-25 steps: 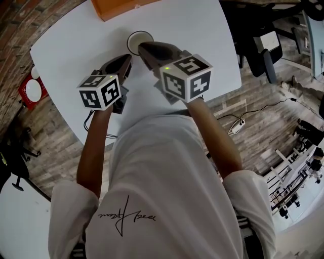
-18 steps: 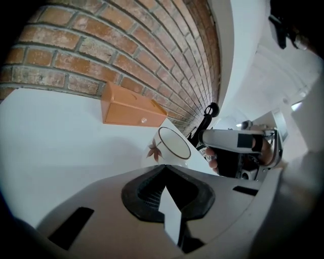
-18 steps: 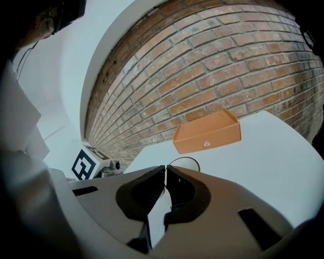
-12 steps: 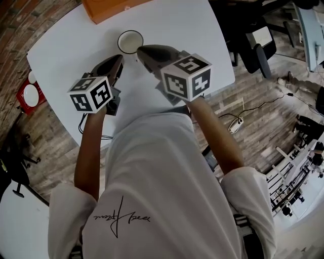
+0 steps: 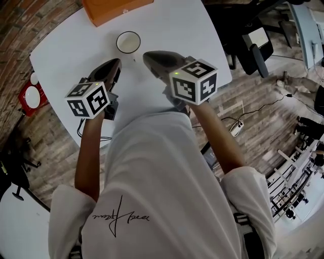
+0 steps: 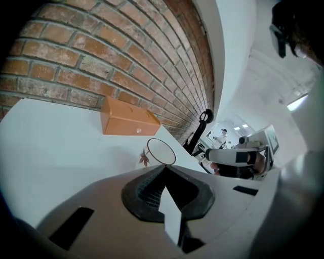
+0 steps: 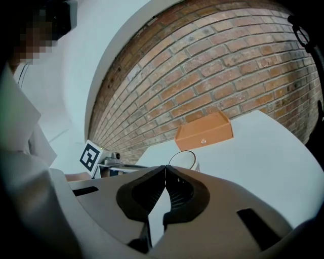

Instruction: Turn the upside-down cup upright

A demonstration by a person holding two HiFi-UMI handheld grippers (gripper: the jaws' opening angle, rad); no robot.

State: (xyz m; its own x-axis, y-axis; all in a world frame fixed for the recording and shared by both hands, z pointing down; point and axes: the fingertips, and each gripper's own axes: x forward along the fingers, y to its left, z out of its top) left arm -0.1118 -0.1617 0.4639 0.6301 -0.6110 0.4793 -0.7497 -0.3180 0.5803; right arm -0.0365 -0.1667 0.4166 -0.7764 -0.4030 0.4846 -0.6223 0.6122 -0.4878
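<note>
On white table (image 5: pixel 172 25): cup (image 5: pixel 128 42), orange box (image 5: pixel 114 7).

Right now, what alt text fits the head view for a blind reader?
A white cup stands mouth up on a white table, beyond the shut left tool and right tool; an orange box lies farther back.

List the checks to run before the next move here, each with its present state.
1. Cup stands mouth up on the table: ok.
2. Left gripper tongs together, nothing between them: ok.
3. Right gripper tongs together, nothing between them: ok.
4. Both grippers apart from the cup, not touching it: ok.
5. Orange box apart from the cup: ok.
</note>
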